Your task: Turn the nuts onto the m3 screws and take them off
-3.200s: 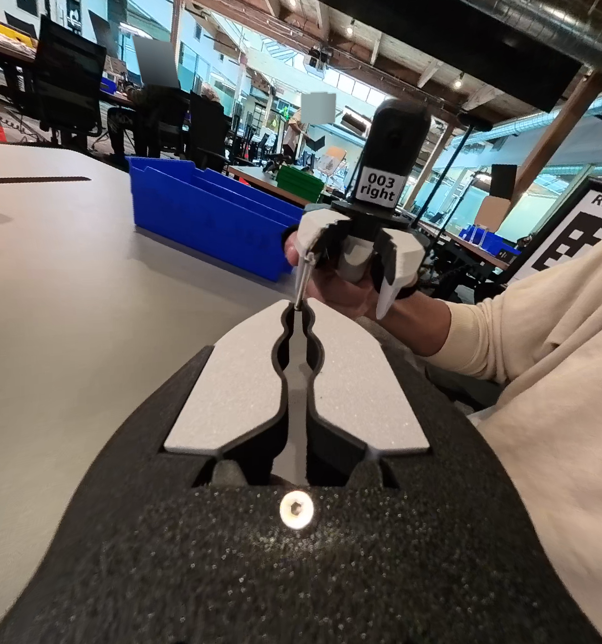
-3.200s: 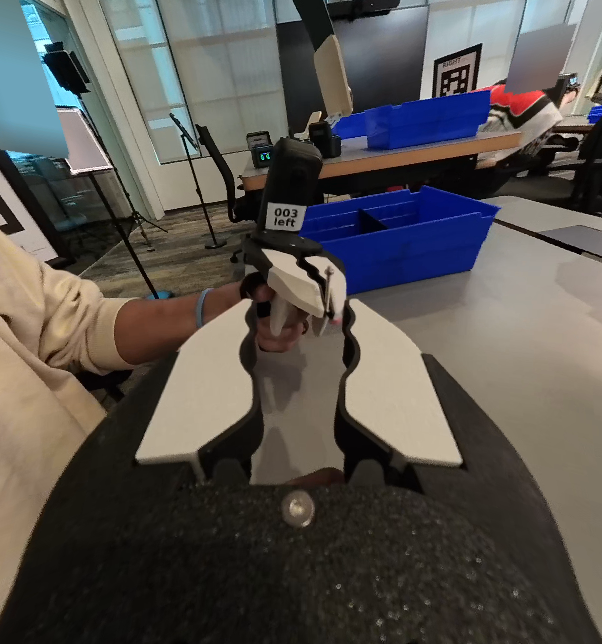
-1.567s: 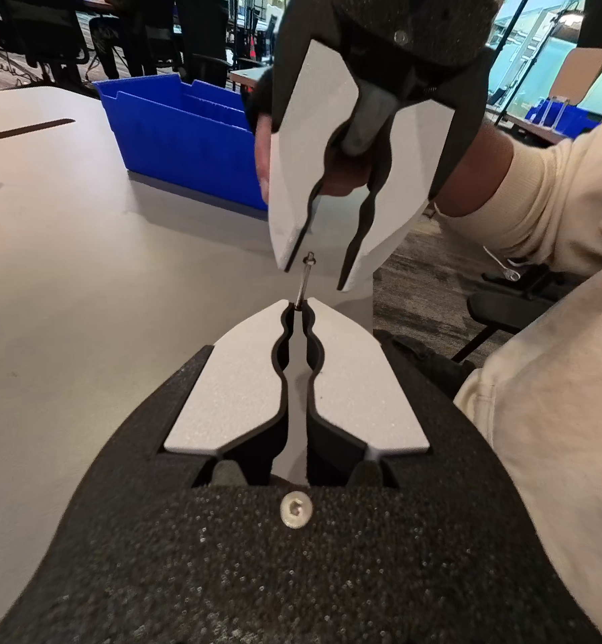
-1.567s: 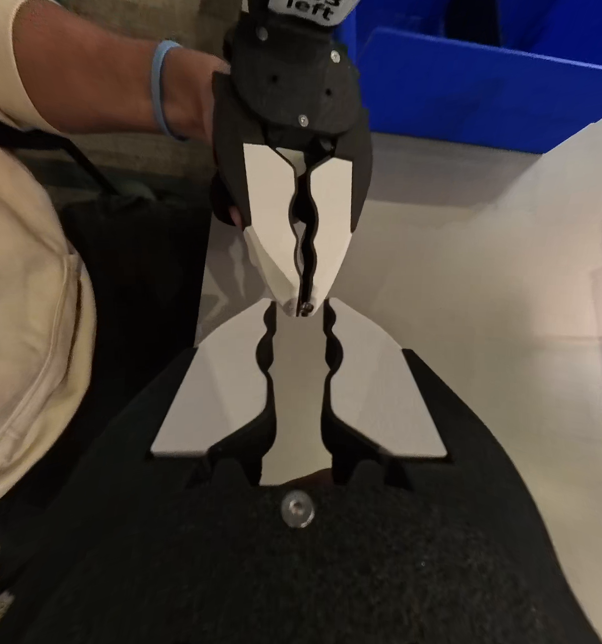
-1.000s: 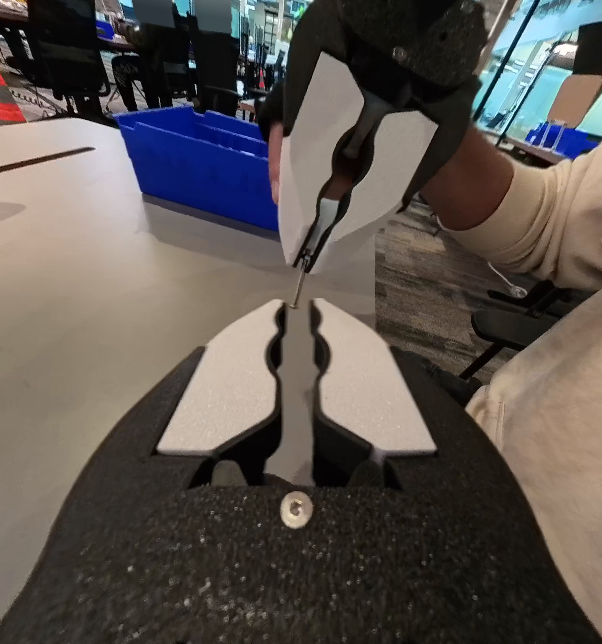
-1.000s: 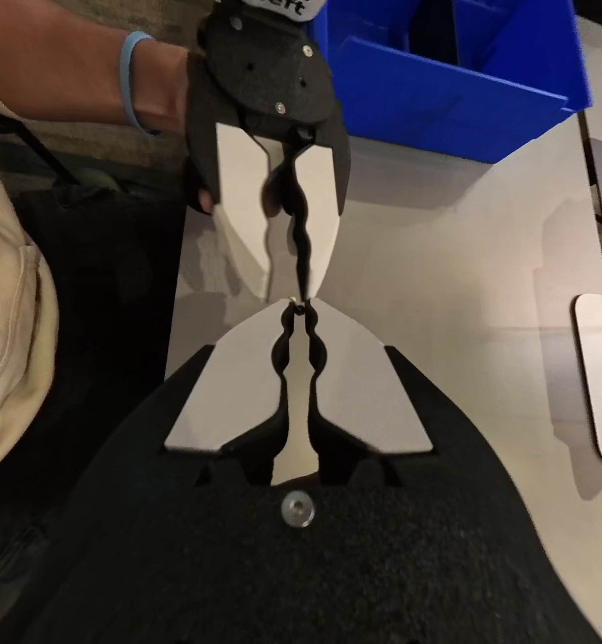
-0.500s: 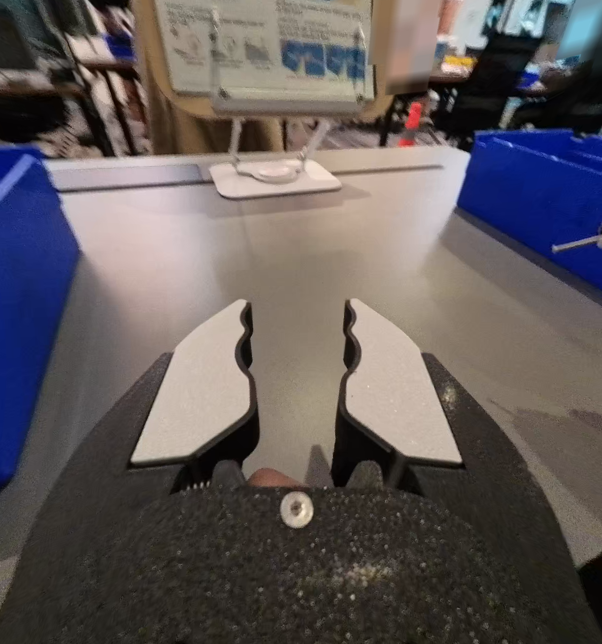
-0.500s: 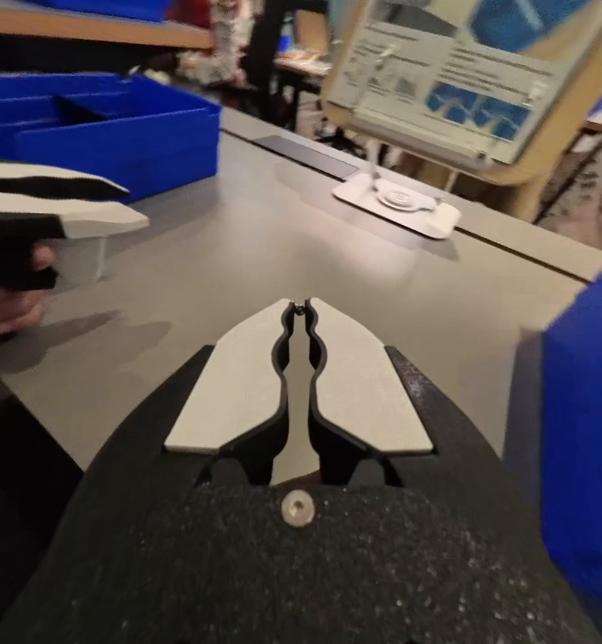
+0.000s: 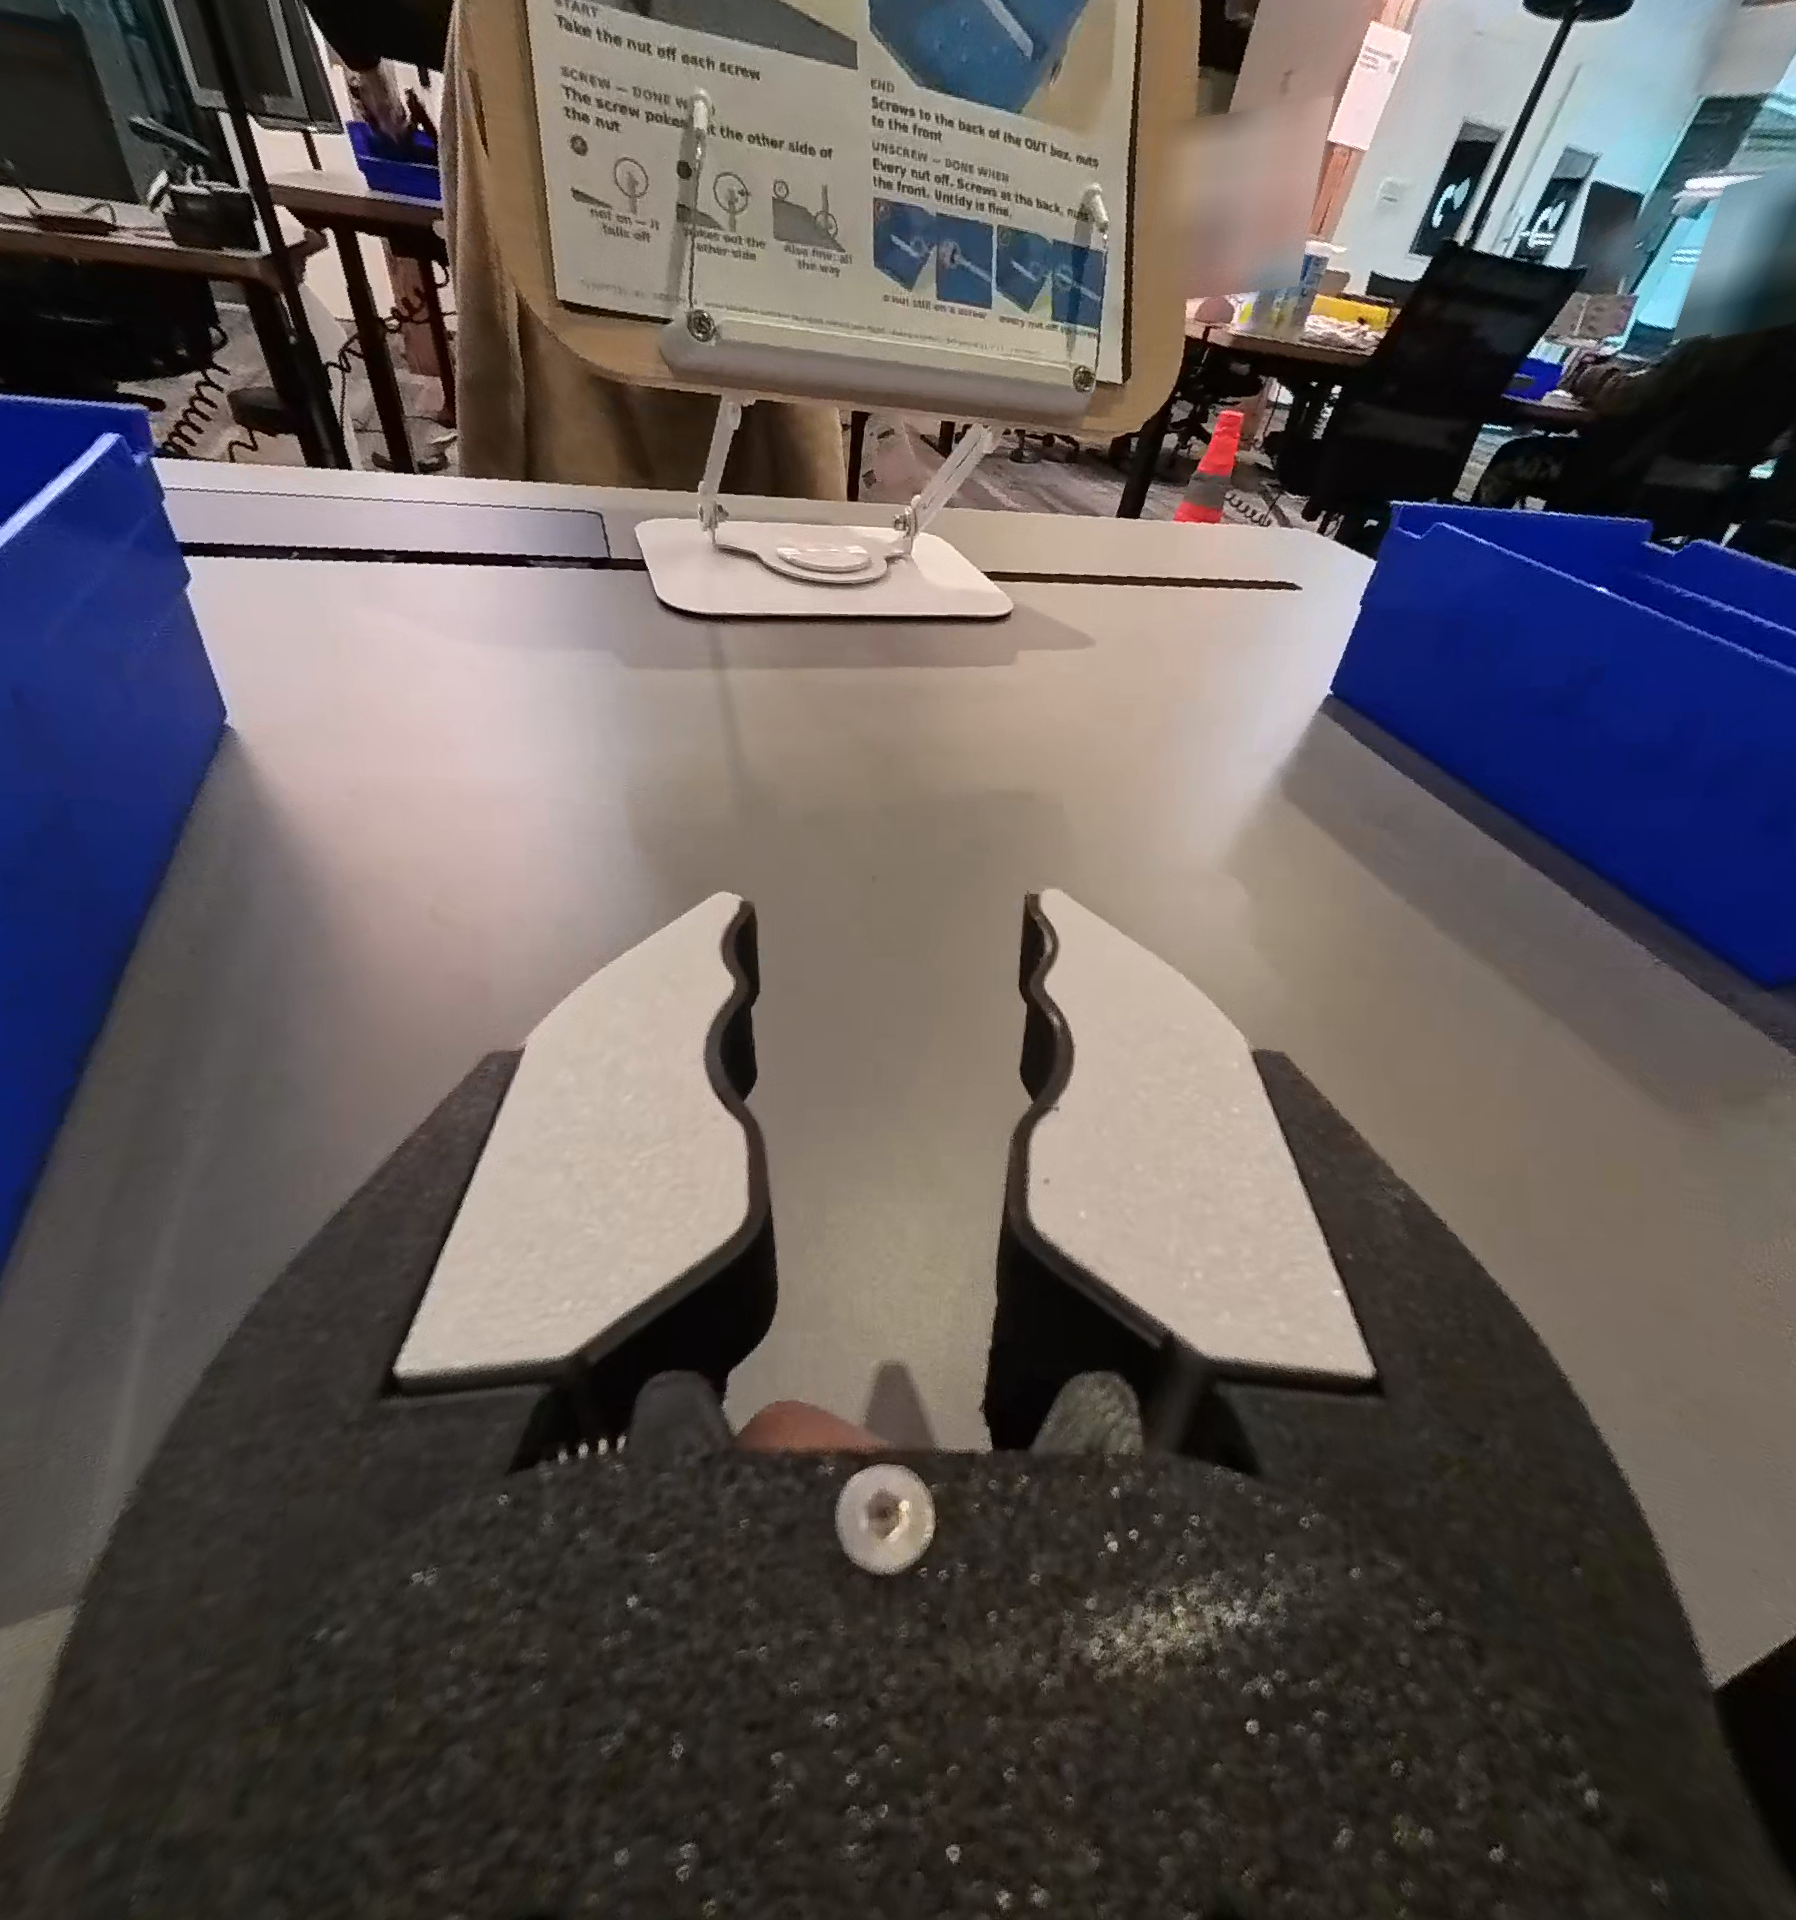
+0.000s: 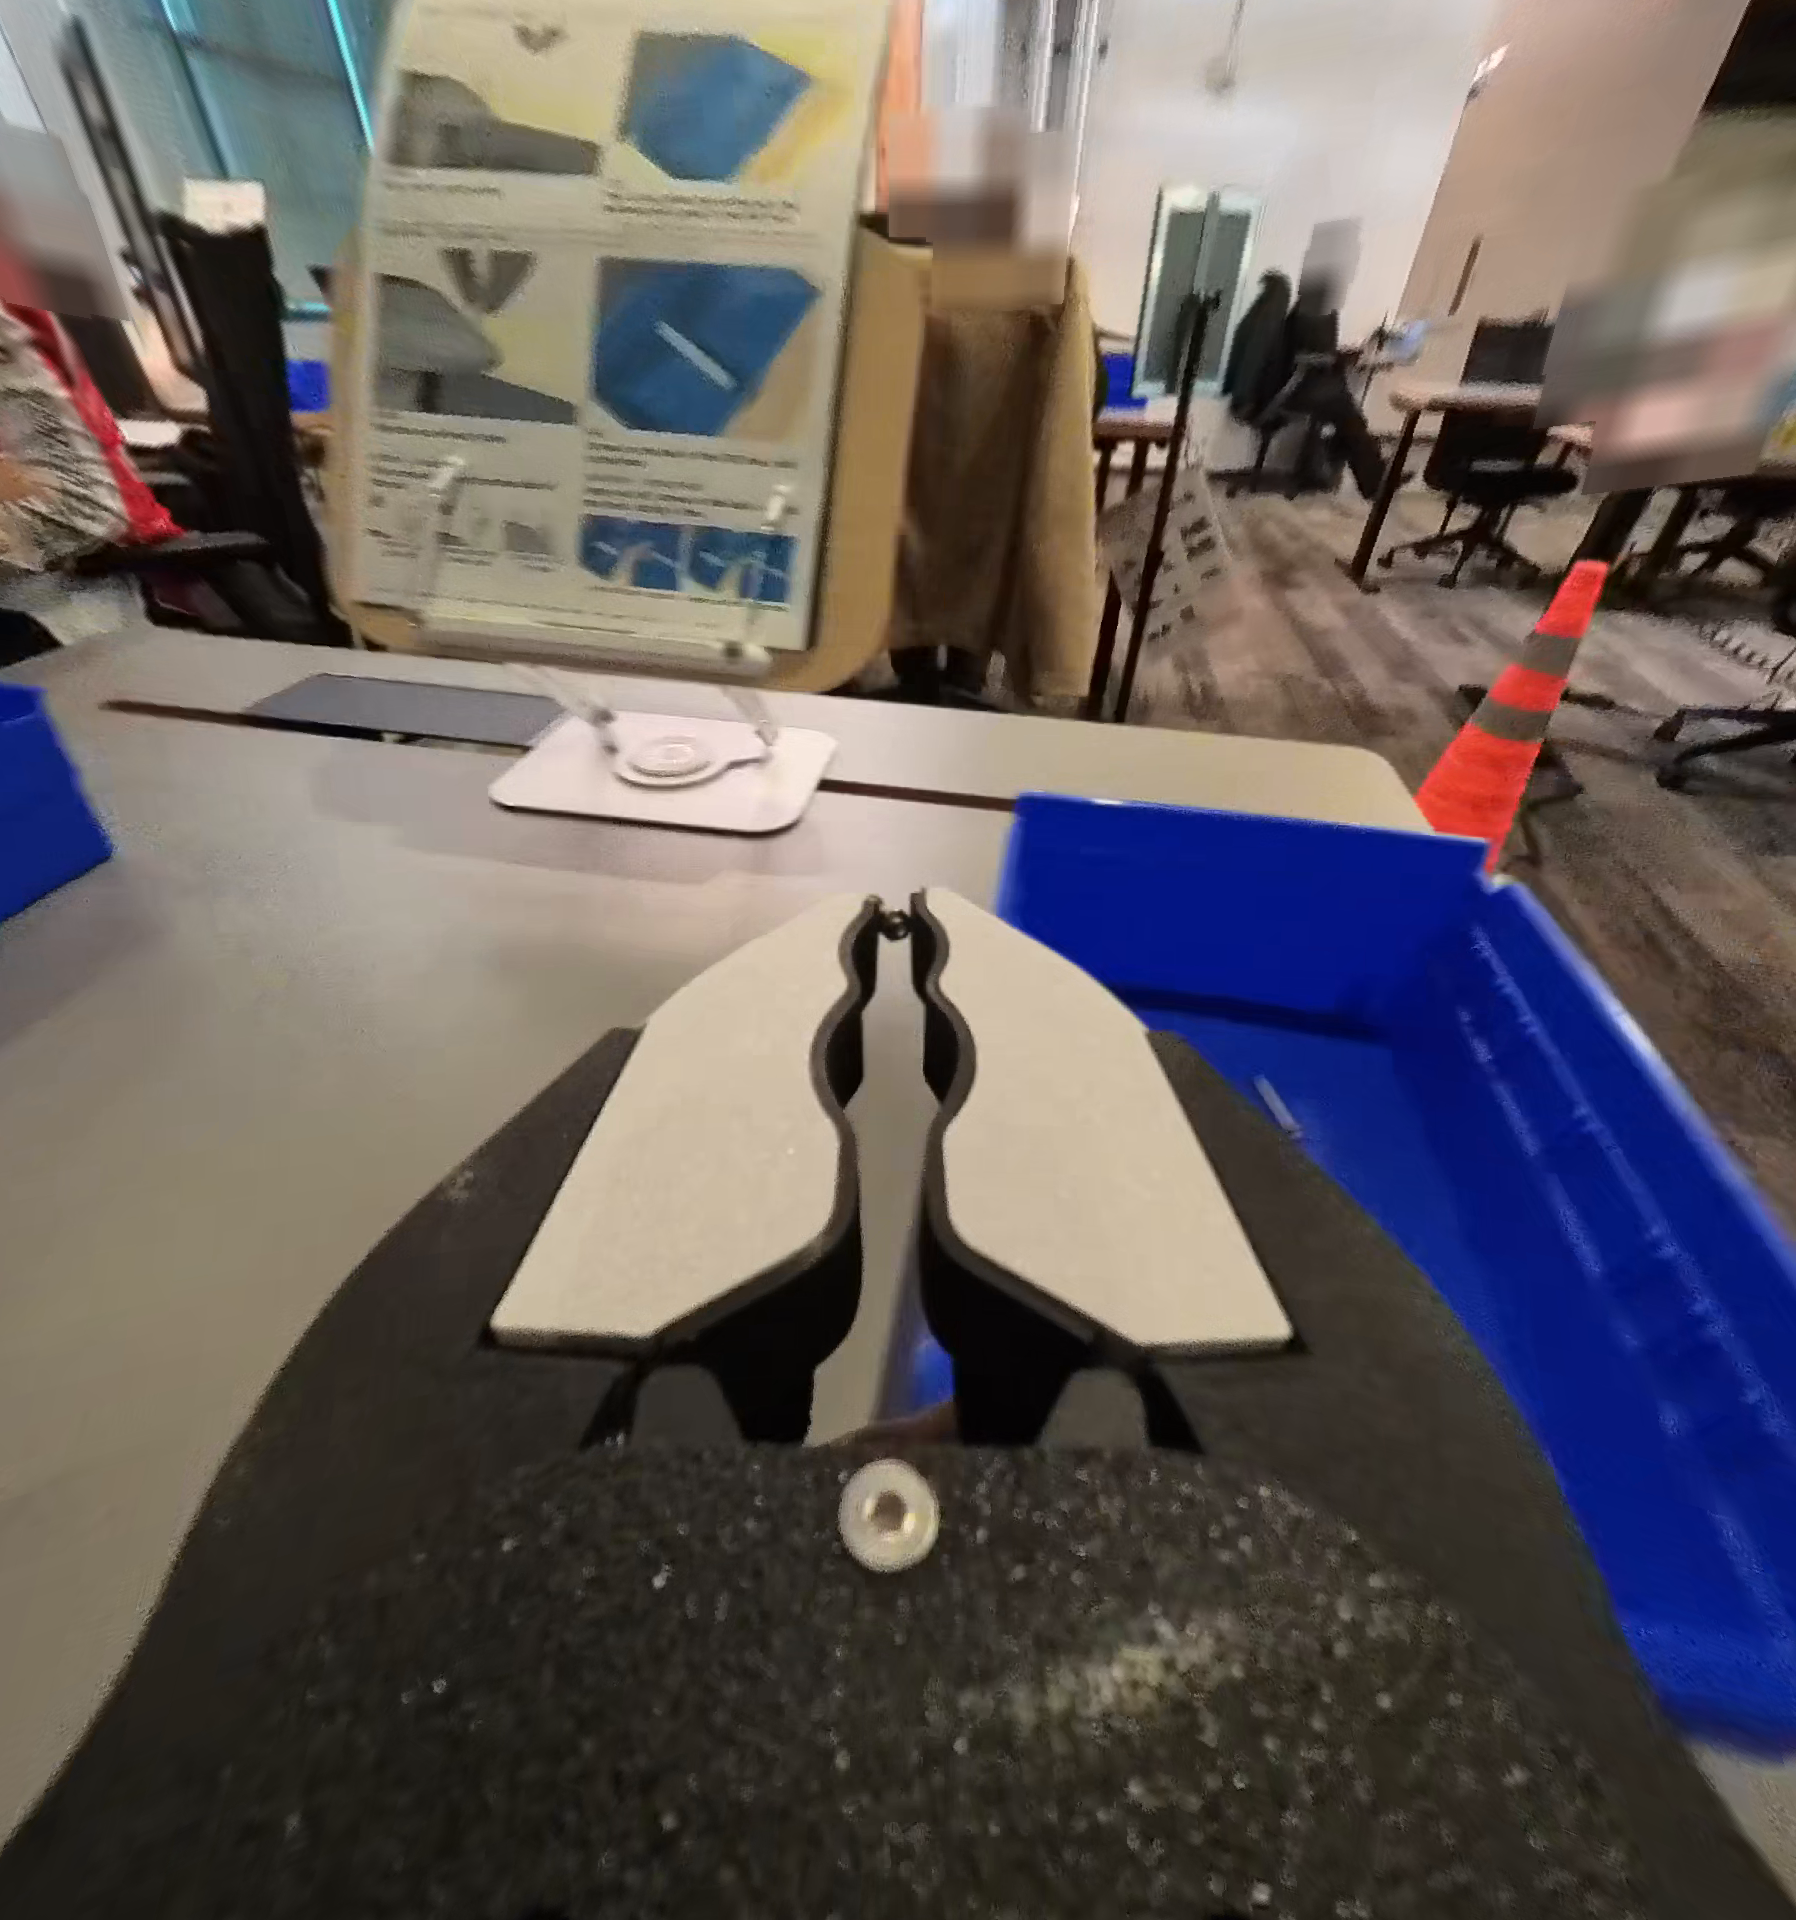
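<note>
My right gripper (image 10: 895,906) is shut on a small dark screw (image 10: 894,928), pinched at the very fingertips and seen end-on. It hovers over the grey table (image 10: 302,1018), just left of the right blue bin (image 10: 1559,1195). I cannot tell whether a nut is on the screw. My left gripper (image 9: 886,914) is open and empty, low over the table (image 9: 873,769) between the two bins. Neither gripper shows in the other's view.
A second blue bin (image 9: 52,831) stands at the left, and it also shows in the right wrist view (image 10: 0,810). The right bin (image 9: 1600,748) holds a loose screw (image 10: 1273,1103). An instruction sheet on a white stand (image 9: 826,569) is at the table's far edge. An orange cone (image 10: 1507,717) stands on the floor.
My left gripper let go of the screw and opened; my right gripper shut on it and carried it off. Both grippers turned to face the table, and the right has moved toward the right bin.
</note>
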Demonstrator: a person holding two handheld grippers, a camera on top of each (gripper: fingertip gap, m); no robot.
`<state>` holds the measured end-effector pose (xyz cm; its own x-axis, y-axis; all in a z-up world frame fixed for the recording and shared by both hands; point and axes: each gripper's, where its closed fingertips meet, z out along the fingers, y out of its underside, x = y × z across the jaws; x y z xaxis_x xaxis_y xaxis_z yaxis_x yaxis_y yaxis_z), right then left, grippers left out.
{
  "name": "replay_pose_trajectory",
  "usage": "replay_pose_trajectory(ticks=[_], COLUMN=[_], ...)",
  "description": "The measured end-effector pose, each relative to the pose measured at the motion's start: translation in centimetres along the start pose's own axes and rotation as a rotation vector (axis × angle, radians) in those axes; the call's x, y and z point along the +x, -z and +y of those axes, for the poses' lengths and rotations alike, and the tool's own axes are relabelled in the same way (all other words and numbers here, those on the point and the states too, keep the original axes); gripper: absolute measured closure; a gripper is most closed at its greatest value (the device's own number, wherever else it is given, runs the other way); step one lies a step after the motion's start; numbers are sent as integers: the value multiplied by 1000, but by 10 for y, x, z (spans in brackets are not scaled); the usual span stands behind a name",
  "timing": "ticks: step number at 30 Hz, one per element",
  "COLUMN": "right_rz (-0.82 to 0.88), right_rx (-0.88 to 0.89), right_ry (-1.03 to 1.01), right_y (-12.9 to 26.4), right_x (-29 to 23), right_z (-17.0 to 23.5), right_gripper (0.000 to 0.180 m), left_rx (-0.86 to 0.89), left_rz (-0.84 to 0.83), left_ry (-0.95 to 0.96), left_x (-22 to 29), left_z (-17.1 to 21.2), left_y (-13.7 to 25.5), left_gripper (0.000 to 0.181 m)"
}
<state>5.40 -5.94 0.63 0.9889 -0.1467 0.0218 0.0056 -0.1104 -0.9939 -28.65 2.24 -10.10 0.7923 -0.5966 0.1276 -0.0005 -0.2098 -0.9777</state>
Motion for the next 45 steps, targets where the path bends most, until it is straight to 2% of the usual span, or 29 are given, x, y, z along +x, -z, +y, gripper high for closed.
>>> replay_pose_trajectory(ticks=[2,4,6,9,15,22,29,32,35,37,41,43,45], right_rz=[68,52,26,111,205,202,197,198,205,216,93,-6,-101], right_rx=[-43,-133,-264,-394,-498,-590,-685,-709,-623,-481,-155,-70,-49], right_ry=[1,-8,-46,-8,-33,14,15,23,76,97,65,18,-41], right_y=[-30,-66,-98,-129,-150,-158,-148,-135,-114,-90,-22,7,24], right_x=[55,92,116,154,195,195,192,186,177,162,73,15,-42], right_z=[3,26,63,109,139,152,171,170,141,98,12,2,17], right_gripper=[174,174,174,174,174,173,173,153,152,153,157,157,158], left_rx=[-6,-6,-8,-5,-9,-7,-2,-6,-2,-2,-6,-3,3], left_rz=[12,18,23,23,29,30,34,36,39,44,47,44,41], left_ry=[-8,-17,-22,-21,-36,-75,-85,-81,-76,-74,-80,-88,-97], left_x=[2,4,5,5,7,12,13,13,13,13,14,14,14], left_z=[1,1,1,1,2,3,2,3,2,2,3,2,1], left_y=[-1,-1,-1,0,-1,0,1,0,1,1,0,1,1], left_gripper=[132,132,132,132,132,132,132,132,132,132,131,131,131])
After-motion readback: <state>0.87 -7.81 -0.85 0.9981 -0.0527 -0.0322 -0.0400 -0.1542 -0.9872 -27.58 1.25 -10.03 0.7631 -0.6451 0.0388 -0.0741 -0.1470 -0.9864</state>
